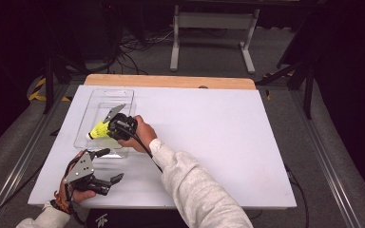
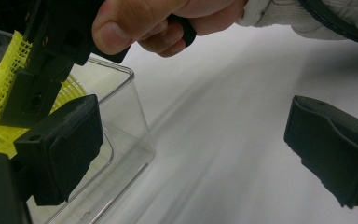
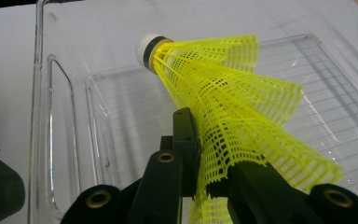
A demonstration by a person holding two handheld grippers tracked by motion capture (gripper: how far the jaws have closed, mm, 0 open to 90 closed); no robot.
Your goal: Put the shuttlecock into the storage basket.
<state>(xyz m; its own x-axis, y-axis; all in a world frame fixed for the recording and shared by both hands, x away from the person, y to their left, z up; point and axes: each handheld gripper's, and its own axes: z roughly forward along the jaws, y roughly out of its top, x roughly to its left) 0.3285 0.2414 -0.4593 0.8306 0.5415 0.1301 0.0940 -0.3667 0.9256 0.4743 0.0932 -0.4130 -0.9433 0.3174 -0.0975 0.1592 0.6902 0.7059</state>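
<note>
Jaws of our right gripper [image 3: 205,186] are clamped on the skirt of the yellow shuttlecock [image 3: 233,112], pinching the mesh flat at the lower middle of the right gripper view, with the white cork tip pointing toward the upper left. We hold it over the clear plastic tray [image 1: 88,126], left of centre in the high view. Our left gripper [image 1: 108,166] sits at the lower left, just beside the tray's near edge, jaws spread wide around nothing, above the white table [image 1: 218,142].
</note>
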